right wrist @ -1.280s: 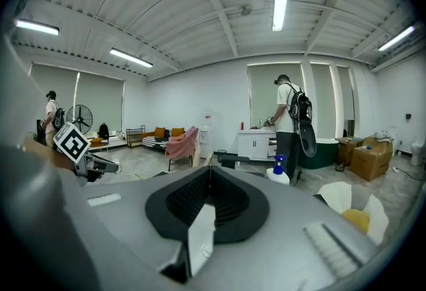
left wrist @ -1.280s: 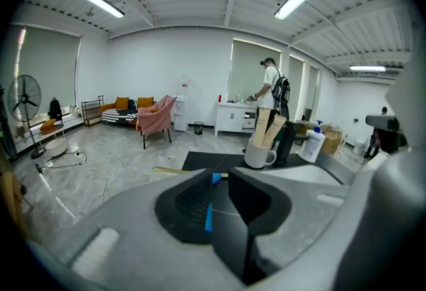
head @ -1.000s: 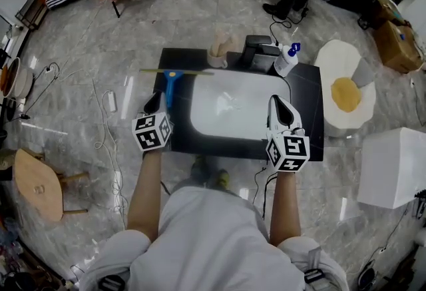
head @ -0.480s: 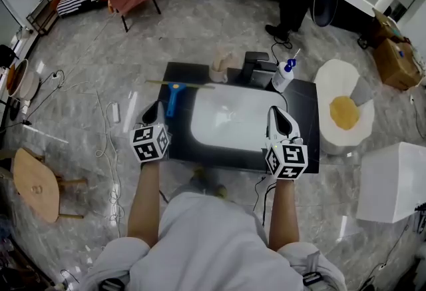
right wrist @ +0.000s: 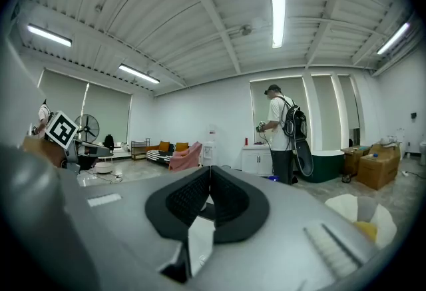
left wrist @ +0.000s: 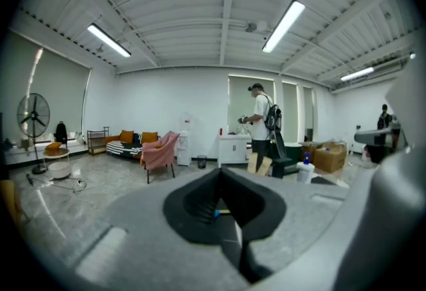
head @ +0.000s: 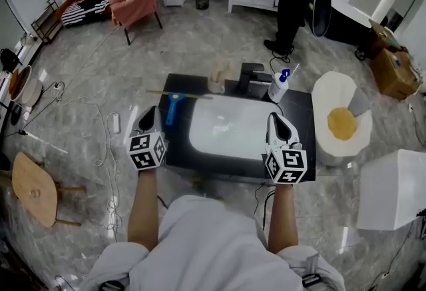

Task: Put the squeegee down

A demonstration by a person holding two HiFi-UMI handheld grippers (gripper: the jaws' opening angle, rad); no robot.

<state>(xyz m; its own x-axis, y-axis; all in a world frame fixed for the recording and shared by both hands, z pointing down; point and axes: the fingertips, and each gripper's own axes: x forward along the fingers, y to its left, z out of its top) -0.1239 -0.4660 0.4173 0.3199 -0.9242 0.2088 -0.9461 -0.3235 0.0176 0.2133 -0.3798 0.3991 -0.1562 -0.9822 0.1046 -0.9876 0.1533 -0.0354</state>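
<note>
- The squeegee with a blue handle and a long, thin yellowish blade (head: 172, 104) lies flat on the black worktop (head: 303, 116), free of both grippers
- It sits at the worktop's left end, just beside the white rounded basin (head: 229, 128); its blade runs across the far side and its handle points back toward the person
- The left gripper (head: 150, 112) is held over the worktop's left edge, a little nearer the person than the squeegee's handle and not touching it
- In the left gripper view its black ribbed fingers (left wrist: 194, 202) are pressed together at the tips with nothing between them
- The right gripper (head: 275, 118) hovers over the right side of the basin, well apart from the squeegee
- In the right gripper view its fingers (right wrist: 188, 200) are likewise closed on each other and empty
- A white spray bottle with a blue top (head: 278, 85) stands at the worktop's far edge, right of a black fixture (head: 249, 74) and a beige object (head: 218, 75)
- On the floor to the right lies a white, egg-shaped mat with a yellow centre (head: 343, 123)
</note>
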